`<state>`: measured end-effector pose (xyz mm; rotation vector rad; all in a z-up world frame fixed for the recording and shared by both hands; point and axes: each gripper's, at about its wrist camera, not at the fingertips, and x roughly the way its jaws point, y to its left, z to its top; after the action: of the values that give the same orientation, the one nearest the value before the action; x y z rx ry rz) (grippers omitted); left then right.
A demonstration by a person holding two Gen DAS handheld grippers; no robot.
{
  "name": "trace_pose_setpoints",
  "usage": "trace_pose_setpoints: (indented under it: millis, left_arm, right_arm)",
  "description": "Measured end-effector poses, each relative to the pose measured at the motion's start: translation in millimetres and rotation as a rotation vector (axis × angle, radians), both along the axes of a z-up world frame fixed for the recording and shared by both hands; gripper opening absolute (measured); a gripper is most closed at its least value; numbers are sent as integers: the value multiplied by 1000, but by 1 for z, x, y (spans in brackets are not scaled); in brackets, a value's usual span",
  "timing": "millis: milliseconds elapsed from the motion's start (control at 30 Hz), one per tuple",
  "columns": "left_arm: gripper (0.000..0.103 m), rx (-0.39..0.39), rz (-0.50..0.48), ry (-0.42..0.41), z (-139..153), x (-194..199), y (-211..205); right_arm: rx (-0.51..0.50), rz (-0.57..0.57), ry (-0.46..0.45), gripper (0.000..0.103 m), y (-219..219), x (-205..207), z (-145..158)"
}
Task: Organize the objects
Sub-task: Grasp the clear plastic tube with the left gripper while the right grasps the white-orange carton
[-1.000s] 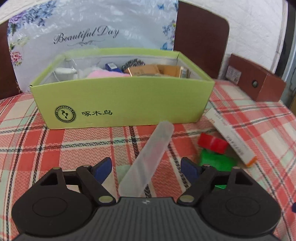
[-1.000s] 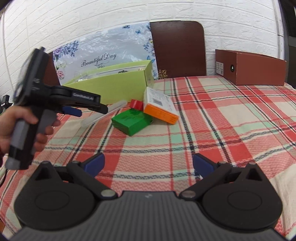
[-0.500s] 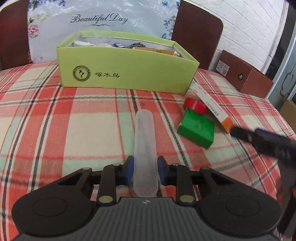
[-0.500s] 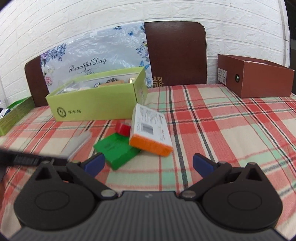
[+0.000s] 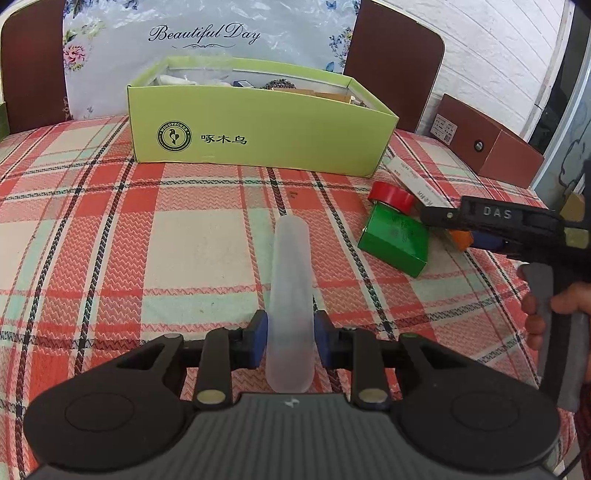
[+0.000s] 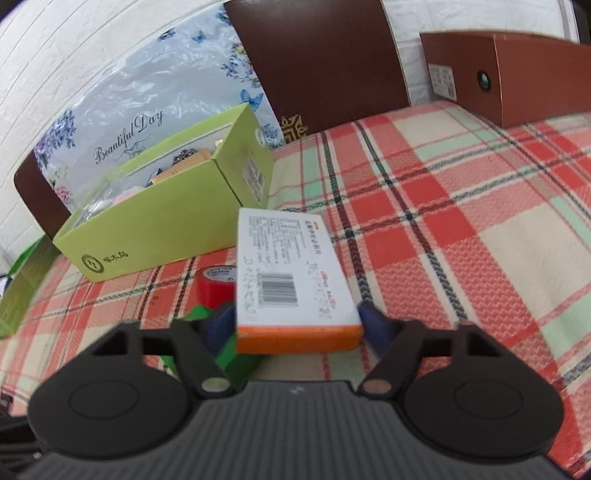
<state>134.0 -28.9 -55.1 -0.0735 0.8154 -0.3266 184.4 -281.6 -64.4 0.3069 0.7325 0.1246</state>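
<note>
While our left gripper point(image 5: 290, 341) clamps its blue pads point(image 5: 256, 343) on the near end of a frosted translucent tube point(image 5: 290, 295), that tube points straight ahead over the plaid tablecloth point(image 5: 147, 240), aimed toward the lime-green cardboard box point(image 5: 258, 129) at the back. We see that box standing open at the top, already holding a jumble of small items, with a floral "Beautiful Day" bag point(image 5: 207, 33) propped behind it against dark brown chair backs point(image 5: 395, 62).

Over on our right, the right gripper point(image 6: 298, 323) is closing, its jaws coming in on either side of the white carton with the orange end point(image 6: 291, 280). We can't say the pads are pressing on it yet; the left one is blurred and the right one sits just beside the carton's corner. The carton lies barcode up, its near end resting on top of a green box point(image 6: 229, 354), with a red tape roll point(image 6: 214, 288) just beside its left edge and the lime-green box close behind.

From the left view we catch that right gripper point(image 5: 480, 236) reaching in from the side, a hand point(image 5: 543, 310) wrapped around its grey handle, fingers over the green box point(image 5: 395, 240) and red tape roll point(image 5: 391, 195).

Far right, a brown cardboard box point(image 6: 517, 74) sits at the table's edge, well apart from everything.
</note>
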Motion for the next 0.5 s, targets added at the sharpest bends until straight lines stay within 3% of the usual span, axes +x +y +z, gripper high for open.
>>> trace_pose_setpoints:
  millis: [233, 500]
  left_arm:
    - [28, -12, -19, 16, 3, -20, 11]
    - [28, 3, -22, 37, 6, -82, 31]
  right_arm:
    - [-133, 35, -105, 68, 14, -64, 31]
    - [-203, 254, -42, 68, 48, -167, 31]
